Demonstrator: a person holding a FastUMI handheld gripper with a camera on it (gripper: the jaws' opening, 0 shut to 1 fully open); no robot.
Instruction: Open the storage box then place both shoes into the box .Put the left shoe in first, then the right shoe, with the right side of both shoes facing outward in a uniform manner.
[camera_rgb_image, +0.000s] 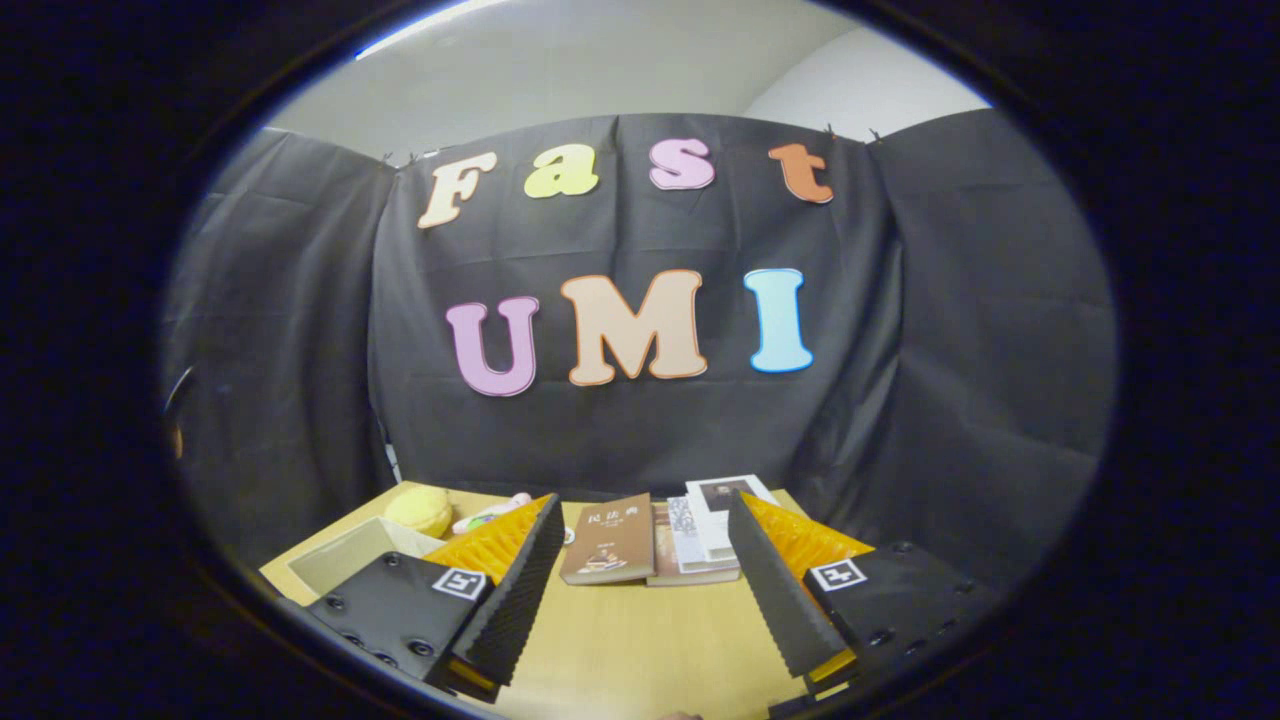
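Tongs (640, 560) gape empty above table (620, 640); tray (350, 560) beside them.

The table (620, 640) is pale wood-coloured. A brown book (610, 540) lies on it beside a white and grey one (712, 520). Toward the table's left corner sit a yellow round toy (420, 510) and a cream-coloured tray (350, 560). The booth's wall is black.

**Partly hidden items on the table**

The gripper's left finger (510, 580) covers part of the pale tray (345, 560) and a small pink object (492, 512). The right finger hides the stacked books' (690, 545) corner.
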